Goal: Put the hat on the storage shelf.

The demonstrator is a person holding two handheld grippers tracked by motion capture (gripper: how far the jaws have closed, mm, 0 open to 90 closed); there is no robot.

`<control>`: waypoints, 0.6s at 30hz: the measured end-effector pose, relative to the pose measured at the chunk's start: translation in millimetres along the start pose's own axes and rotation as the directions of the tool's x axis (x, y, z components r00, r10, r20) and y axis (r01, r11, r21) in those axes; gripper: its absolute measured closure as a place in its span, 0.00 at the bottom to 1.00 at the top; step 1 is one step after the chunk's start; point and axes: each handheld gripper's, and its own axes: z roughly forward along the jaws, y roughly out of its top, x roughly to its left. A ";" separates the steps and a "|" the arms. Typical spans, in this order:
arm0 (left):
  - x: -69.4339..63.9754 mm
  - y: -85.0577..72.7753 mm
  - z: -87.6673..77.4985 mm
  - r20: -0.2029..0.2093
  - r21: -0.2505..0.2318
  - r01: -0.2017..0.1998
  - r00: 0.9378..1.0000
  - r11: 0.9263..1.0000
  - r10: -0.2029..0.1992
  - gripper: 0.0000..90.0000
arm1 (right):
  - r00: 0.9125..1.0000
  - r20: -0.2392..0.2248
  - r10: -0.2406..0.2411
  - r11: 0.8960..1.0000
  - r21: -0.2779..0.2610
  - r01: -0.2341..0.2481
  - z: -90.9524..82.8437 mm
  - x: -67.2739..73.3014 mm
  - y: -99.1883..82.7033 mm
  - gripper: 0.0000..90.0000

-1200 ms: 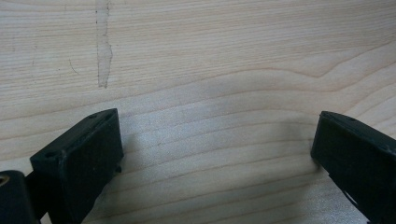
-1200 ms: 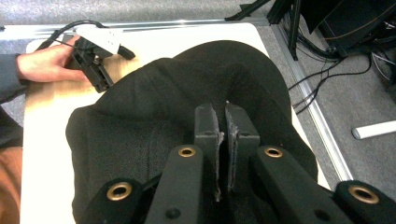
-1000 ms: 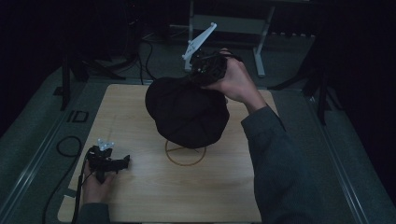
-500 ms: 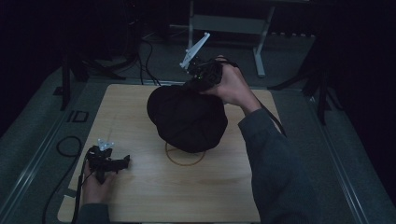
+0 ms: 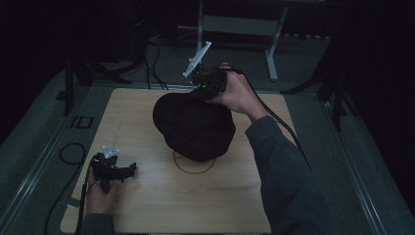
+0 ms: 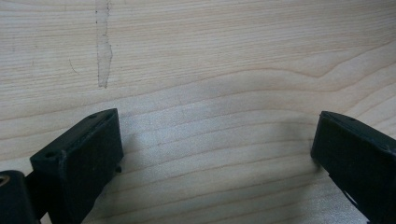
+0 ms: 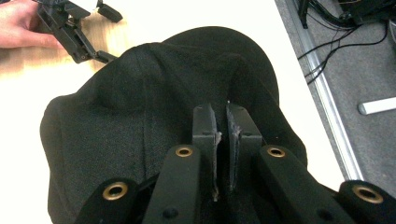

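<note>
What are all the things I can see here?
cap: one, black, hanging over the middle of the table, pinched at its edge by the right tool
table: one, light wood, in the middle of the high view
ring mark: one, thin brown circle on the table, partly under the cap
frame: one, grey metal, on the floor beyond the table
cables: several, black, on the floor beyond the table
left tool: one, black, jaws open over bare wood, near the table's left front corner
right tool: one, black, jaws shut on the cap's fabric
left hand: one, holding the left tool
right hand: one, grey sleeve, holding the right tool
</note>
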 end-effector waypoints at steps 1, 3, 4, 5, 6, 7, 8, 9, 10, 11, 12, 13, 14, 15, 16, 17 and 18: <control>0.0 0.0 0.0 0.000 0.000 0.001 1.000 1.000 -0.001 0.02 | 1.000 -0.004 0.005 1.000 -0.001 -0.005 1.3 -1.2 -1.3 0.92; -0.1 0.0 0.0 0.000 0.000 0.001 1.000 1.000 -0.001 0.02 | 1.000 -0.011 0.016 1.000 -0.002 -0.016 3.6 -3.0 -3.9 0.92; 0.0 0.0 0.0 0.000 0.000 0.000 1.000 1.000 0.000 0.02 | 1.000 -0.008 0.018 1.000 -0.003 -0.018 4.6 -2.6 -4.5 0.91; 0.0 0.0 0.0 0.000 0.000 0.000 1.000 1.000 0.000 0.02 | 1.000 -0.008 0.018 1.000 -0.003 -0.018 4.6 -2.6 -4.5 0.91; 0.0 0.0 0.0 0.000 0.000 0.000 1.000 1.000 0.000 0.02 | 1.000 -0.009 0.017 1.000 -0.004 -0.017 4.7 -2.5 -4.0 0.91; 0.0 0.0 0.0 0.000 0.000 0.001 1.000 1.000 -0.001 0.02 | 1.000 -0.009 0.018 1.000 -0.003 -0.018 5.1 -2.1 -3.4 0.91; 0.0 0.0 0.0 0.000 0.000 0.000 1.000 1.000 0.000 0.02 | 1.000 -0.009 0.018 1.000 -0.003 -0.018 5.1 -2.1 -3.4 0.91; 0.0 0.0 0.0 0.000 0.000 0.001 1.000 1.000 -0.001 0.02 | 1.000 -0.008 0.022 1.000 -0.005 -0.022 5.4 -2.1 -3.6 0.91; -0.1 -0.1 0.0 0.000 0.000 0.001 1.000 1.000 -0.001 0.02 | 1.000 -0.010 0.022 1.000 -0.006 -0.022 5.5 -2.2 -3.5 0.91; 0.0 0.0 0.0 0.000 0.000 0.000 1.000 1.000 0.000 0.02 | 1.000 -0.010 0.022 1.000 -0.006 -0.022 5.5 -2.2 -3.5 0.91; 0.0 0.0 0.0 0.000 0.000 0.000 1.000 1.000 0.000 0.02 | 1.000 -0.012 0.023 1.000 -0.005 -0.023 5.8 -1.9 -3.1 0.91; -0.1 0.0 0.0 0.000 0.000 0.001 1.000 1.000 -0.001 0.02 | 1.000 -0.012 0.023 1.000 -0.005 -0.023 5.8 -1.9 -3.1 0.91; 0.0 0.0 0.0 0.000 0.000 0.001 1.000 1.000 -0.001 0.02 | 1.000 -0.015 0.027 1.000 -0.004 -0.027 6.0 -2.5 -2.9 0.90; 0.0 0.0 0.0 0.000 0.000 0.000 1.000 1.000 0.000 0.02 | 1.000 -0.015 0.027 1.000 -0.004 -0.027 6.0 -2.5 -2.9 0.90; -0.1 0.0 0.0 0.000 0.000 0.001 1.000 1.000 -0.001 0.02 | 0.999 -0.013 0.034 0.999 -0.003 -0.034 6.1 -2.9 -2.8 0.89; 0.0 0.0 0.0 0.000 0.000 0.001 1.000 1.000 -0.001 0.02 | 0.999 -0.013 0.038 0.999 -0.003 -0.038 6.3 -3.5 -2.9 0.88; -0.1 -0.1 0.0 0.000 0.000 0.001 1.000 1.000 -0.001 0.02 | 0.999 -0.014 0.038 0.999 -0.004 -0.038 6.4 -3.8 -3.0 0.88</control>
